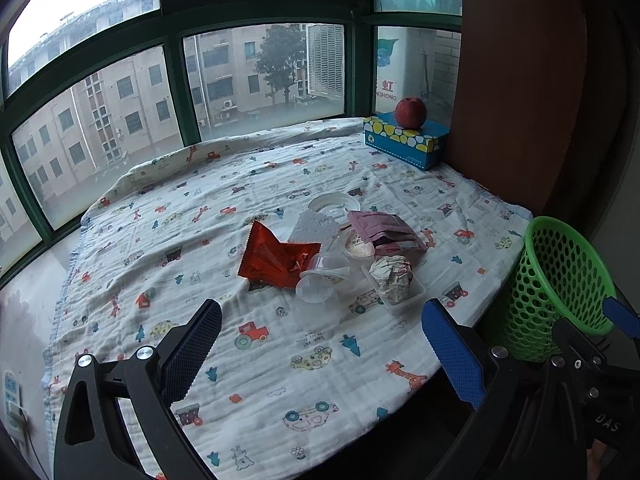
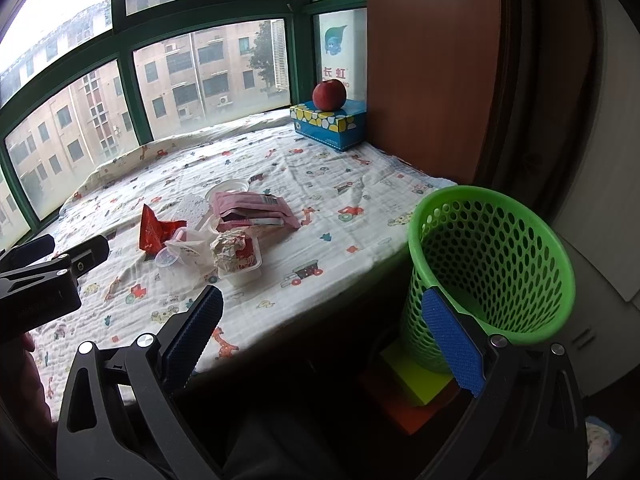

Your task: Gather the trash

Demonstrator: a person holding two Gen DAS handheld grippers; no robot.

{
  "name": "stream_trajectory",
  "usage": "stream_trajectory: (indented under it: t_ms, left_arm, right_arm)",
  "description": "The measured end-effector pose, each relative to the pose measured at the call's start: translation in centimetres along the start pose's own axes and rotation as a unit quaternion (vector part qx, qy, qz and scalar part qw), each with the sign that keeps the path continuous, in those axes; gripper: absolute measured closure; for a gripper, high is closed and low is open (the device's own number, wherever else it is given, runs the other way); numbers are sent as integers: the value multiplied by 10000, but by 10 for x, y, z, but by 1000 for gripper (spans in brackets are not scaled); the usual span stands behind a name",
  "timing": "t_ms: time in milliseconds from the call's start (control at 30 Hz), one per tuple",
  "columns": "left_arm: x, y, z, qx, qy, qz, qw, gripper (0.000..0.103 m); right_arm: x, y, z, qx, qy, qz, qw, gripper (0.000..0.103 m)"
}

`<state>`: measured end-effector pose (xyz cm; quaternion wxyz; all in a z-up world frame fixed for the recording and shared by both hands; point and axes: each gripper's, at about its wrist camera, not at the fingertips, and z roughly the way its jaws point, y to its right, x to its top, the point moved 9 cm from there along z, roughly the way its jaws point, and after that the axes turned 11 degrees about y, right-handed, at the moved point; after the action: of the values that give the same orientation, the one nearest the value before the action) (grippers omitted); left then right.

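Nothing collected yet, by the look of it. The trash sits in 1 loose heap mid-table on the printed cloth [image 1: 256,368]: red foil wrapper [image 1: 276,258], pink packet [image 1: 384,230], crumpled paper ball [image 1: 391,278] resting in a clear shallow tray [image 1: 400,298], a clear cup on its side [image 1: 320,280], a white lid [image 1: 332,204] behind, plus a small tub under the pink packet (contents unclear).

Green mesh basket [image 2: 492,276] stands off the table's right edge, just beside it, tilted toward the camera. What shows of its inside looks empty, though the bottom is hidden.

Left gripper [image 1: 320,356]: fingers spread wide, holding nothing, hovering over the cloth short of the heap. Right gripper [image 2: 324,340]: also spread wide and empty, lower and to the right, with 1 blue pad in front of the basket wall (cannot tell whether it touches).

Apple [image 1: 411,113] on the tissue box [image 1: 404,142] in the far corner is likely not trash.

Judgement: task at its very start; every piece still to be picked and dropped. The heap is tangled, so pieces may drag each other.
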<state>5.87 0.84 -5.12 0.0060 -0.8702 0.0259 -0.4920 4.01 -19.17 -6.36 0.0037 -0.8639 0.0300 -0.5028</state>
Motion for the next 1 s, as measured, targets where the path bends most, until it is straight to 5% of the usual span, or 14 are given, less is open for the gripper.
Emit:
stream_trajectory:
  t_ms: [1000]
  left_arm:
    - [-4, -6, 30, 29, -245, -70, 9997, 6]
  right_arm:
    - [-1, -7, 27, 90, -206, -65, 9997, 5]
